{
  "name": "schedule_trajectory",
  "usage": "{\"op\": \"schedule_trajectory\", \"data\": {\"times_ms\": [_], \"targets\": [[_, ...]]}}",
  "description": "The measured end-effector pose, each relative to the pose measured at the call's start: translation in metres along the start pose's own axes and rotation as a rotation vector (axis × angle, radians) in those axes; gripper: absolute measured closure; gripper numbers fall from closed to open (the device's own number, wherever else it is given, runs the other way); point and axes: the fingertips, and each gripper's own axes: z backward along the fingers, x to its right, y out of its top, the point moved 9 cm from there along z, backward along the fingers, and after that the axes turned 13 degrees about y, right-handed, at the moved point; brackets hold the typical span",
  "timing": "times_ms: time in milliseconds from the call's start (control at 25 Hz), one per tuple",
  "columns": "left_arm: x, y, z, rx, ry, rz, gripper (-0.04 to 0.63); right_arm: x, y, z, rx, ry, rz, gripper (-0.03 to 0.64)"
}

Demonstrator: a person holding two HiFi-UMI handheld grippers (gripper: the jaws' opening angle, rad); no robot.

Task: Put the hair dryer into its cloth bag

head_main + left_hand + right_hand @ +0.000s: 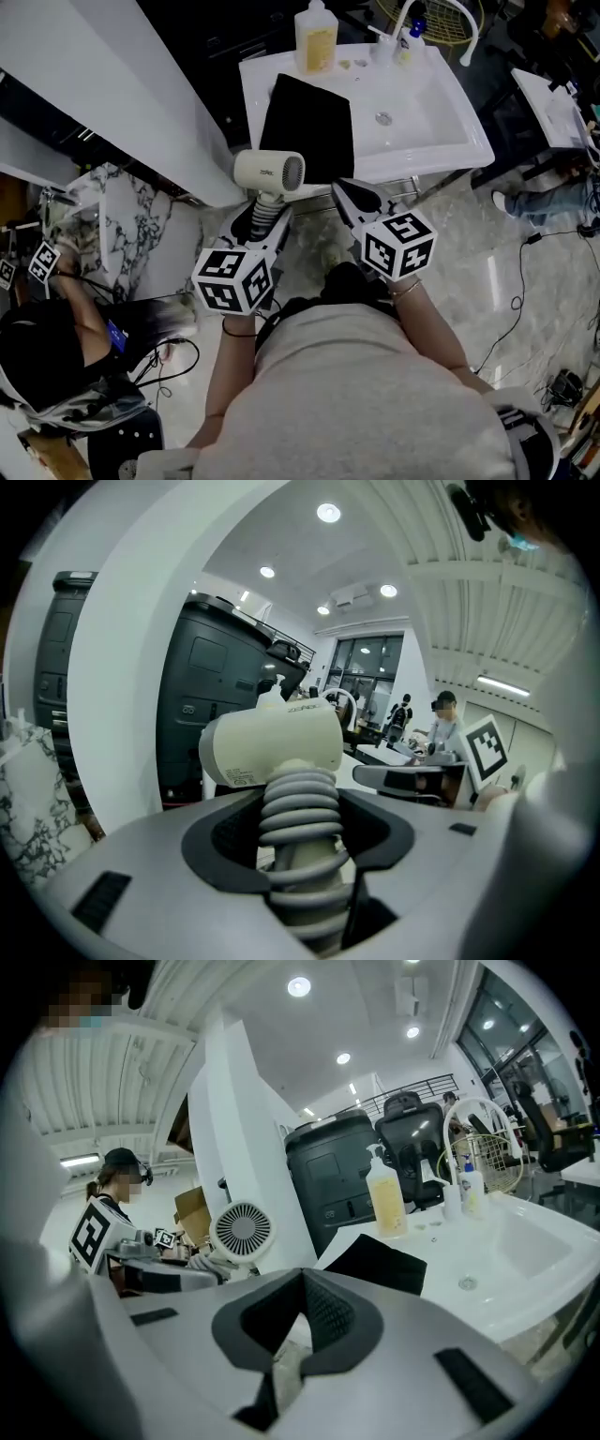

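A cream hair dryer (269,172) with a ribbed grey handle is held upright in front of the sink, its vent pointing right. My left gripper (265,214) is shut on that handle; in the left gripper view the ribbed handle (296,808) fills the gap between the jaws (298,841). The black cloth bag (307,127) lies flat on the sink's left side, just beyond the dryer. My right gripper (352,197) is shut and holds nothing, just right of the dryer. Its own view shows the dryer's round grille (242,1230) and the bag (377,1263) ahead.
The white sink (469,141) has a faucet (412,14) and a yellow soap bottle (316,37) at its back. A slanted white panel (141,84) stands to the left, with a marbled block (122,225) below. Another person (47,347) crouches at lower left.
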Motion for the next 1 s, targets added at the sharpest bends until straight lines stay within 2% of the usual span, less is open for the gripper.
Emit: {"op": "schedule_trajectory", "data": {"times_ms": [400, 640, 800, 840, 880, 920, 1000], "targets": [[-0.015, 0.003, -0.038, -0.028, 0.138, 0.087, 0.368, 0.059, 0.011, -0.031, -0.124, 0.073, 0.041, 0.618], [-0.020, 0.011, -0.059, -0.042, 0.169, 0.091, 0.368, 0.083, 0.016, -0.047, -0.259, 0.106, 0.132, 0.618], [-0.021, 0.019, -0.071, -0.030, 0.178, 0.105, 0.368, 0.098, 0.018, -0.059, -0.360, 0.182, 0.190, 0.617], [-0.022, 0.021, -0.073, -0.029, 0.179, 0.108, 0.368, 0.101, 0.019, -0.062, -0.384, 0.198, 0.199, 0.611], [-0.022, 0.022, -0.076, -0.029, 0.180, 0.110, 0.368, 0.104, 0.019, -0.066, -0.407, 0.209, 0.207, 0.544], [-0.023, 0.023, -0.078, -0.030, 0.181, 0.110, 0.368, 0.107, 0.019, -0.069, -0.428, 0.216, 0.214, 0.506], [-0.025, 0.022, -0.082, -0.039, 0.186, 0.109, 0.368, 0.114, 0.018, -0.077, -0.468, 0.229, 0.230, 0.491]]}}
